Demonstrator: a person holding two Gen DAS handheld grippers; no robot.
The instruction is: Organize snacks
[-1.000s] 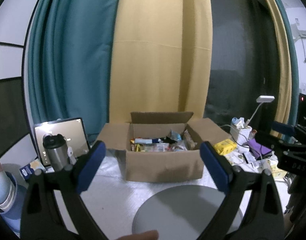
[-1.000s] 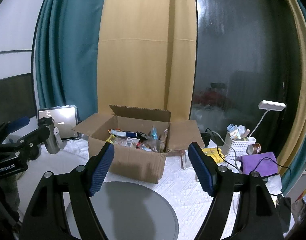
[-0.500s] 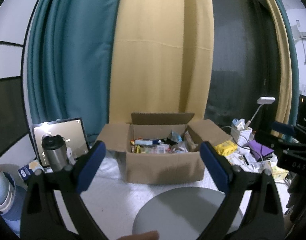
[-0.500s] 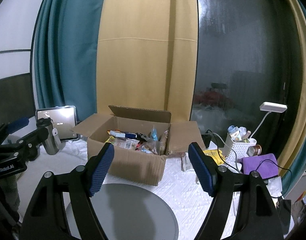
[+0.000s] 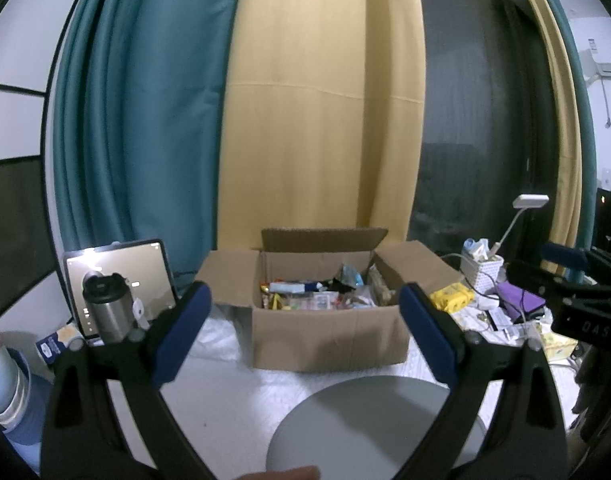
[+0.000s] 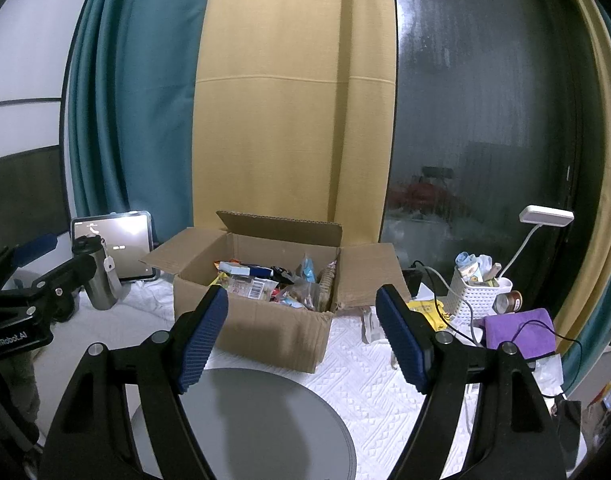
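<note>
The snacks [image 6: 273, 284] are seen heaped inside the open cardboard box [image 5: 329, 336], which stands on the white-covered table [image 6: 369, 364] straight ahead of both grippers and beyond the grey round plate [image 6: 265, 412]; the box's long side is presented crosswise to the fingers; the left gripper [image 5: 305, 336] and the right gripper [image 6: 301, 336] are both held with fingers spread wide and nothing between them; neither is clearly nearer, though the box is centred more squarely before the left one; a forward, downward reach over the near wall is judged necessary.
</note>
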